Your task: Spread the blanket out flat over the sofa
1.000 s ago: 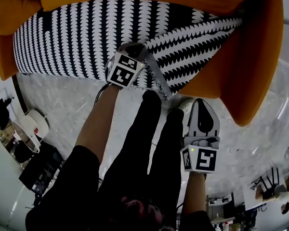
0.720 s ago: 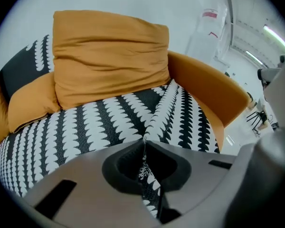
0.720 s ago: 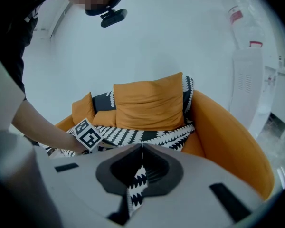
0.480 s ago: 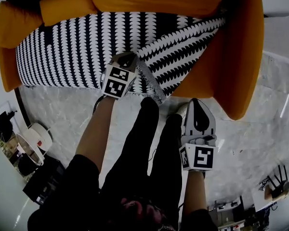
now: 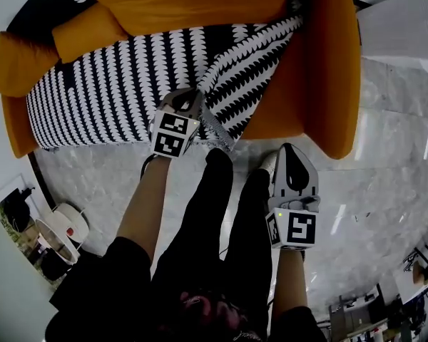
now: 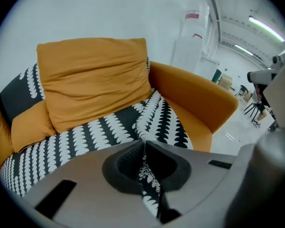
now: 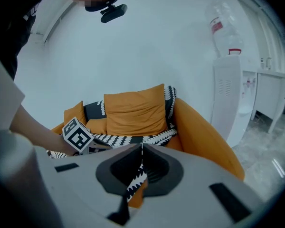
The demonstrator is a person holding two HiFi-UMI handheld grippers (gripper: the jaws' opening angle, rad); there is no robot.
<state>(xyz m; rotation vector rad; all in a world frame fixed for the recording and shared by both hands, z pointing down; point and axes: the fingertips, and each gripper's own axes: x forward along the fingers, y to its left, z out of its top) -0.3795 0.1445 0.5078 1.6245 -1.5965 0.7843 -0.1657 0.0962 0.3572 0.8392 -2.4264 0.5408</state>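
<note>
A black-and-white patterned blanket [image 5: 107,84] covers the seat of the orange sofa [image 5: 321,70] and runs up behind the back cushion [image 5: 192,2]. My left gripper [image 5: 187,100] hangs over the seat's front edge, right of the middle, shut on a fold of the blanket's edge. A strip of blanket [image 5: 217,128] hangs down from it. In the left gripper view the fold [image 6: 147,175] is pinched between the closed jaws of the left gripper [image 6: 143,141]. My right gripper [image 5: 289,150] is low over the floor beside the person's shoe, shut and holding nothing. It [image 7: 142,147] points at the sofa from a distance.
The person's black-clad legs [image 5: 221,212] stand between the grippers on the marble floor [image 5: 385,162]. A small orange cushion [image 5: 93,34] lies at the seat's left. A white water dispenser [image 7: 228,94] stands right of the sofa. White round things [image 5: 64,226] and dark gear sit at the lower left.
The head view has swung, so the sofa sits further left and more turned. The left gripper keeps its hold on the blanket edge at the seat front. The right gripper has hardly moved.
</note>
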